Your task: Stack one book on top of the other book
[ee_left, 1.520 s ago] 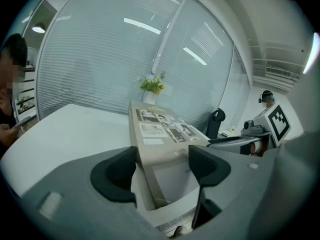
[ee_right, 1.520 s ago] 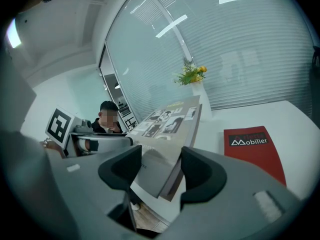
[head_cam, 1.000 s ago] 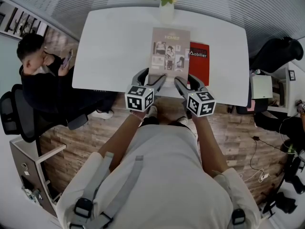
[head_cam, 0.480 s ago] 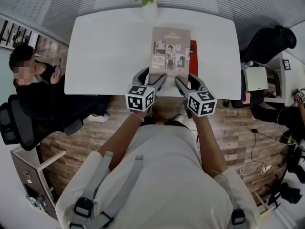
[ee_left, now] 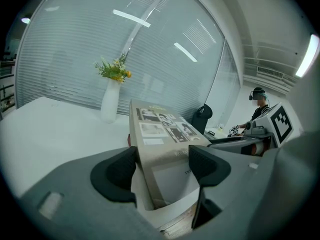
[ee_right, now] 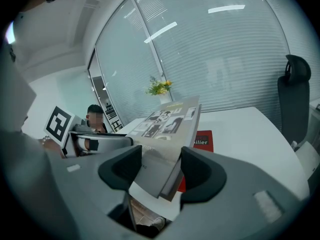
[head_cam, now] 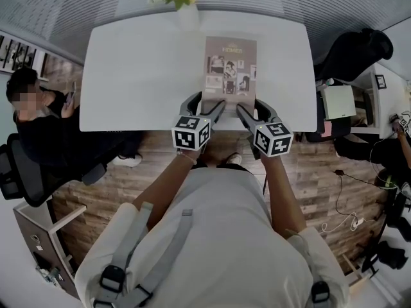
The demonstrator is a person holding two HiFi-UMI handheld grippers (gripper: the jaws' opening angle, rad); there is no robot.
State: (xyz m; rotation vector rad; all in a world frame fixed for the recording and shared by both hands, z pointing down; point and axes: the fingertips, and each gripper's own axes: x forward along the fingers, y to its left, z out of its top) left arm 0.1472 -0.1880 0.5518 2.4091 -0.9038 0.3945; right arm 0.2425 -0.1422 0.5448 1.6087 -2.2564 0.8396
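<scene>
Head view, hidden: the beige book covered its stretch of the white table, and no second book could be seen. From above it was not clear whether the pads pressed on the book.
Head view, book and claws: the left gripper sat at the beige book's near left corner and the right gripper at its near right corner. The book reached away from the person toward the vase of flowers.
Left gripper view, hidden: the book's near end was cut off below the jaws. A red sliver beside its spine was too small to make out.
Left gripper view, claw: clenched on the beige book, one pad at the spine side and the other on the cover. The book was tilted and clear of the tabletop.
Right gripper view, hidden: the red book lay flat on the table, mostly covered by the beige book, with only a lettered strip showing.
Right gripper view, claw: grasping the beige book's corner between both pads. The book hung over the red book, and whether their far ends touched could not be told.
</scene>
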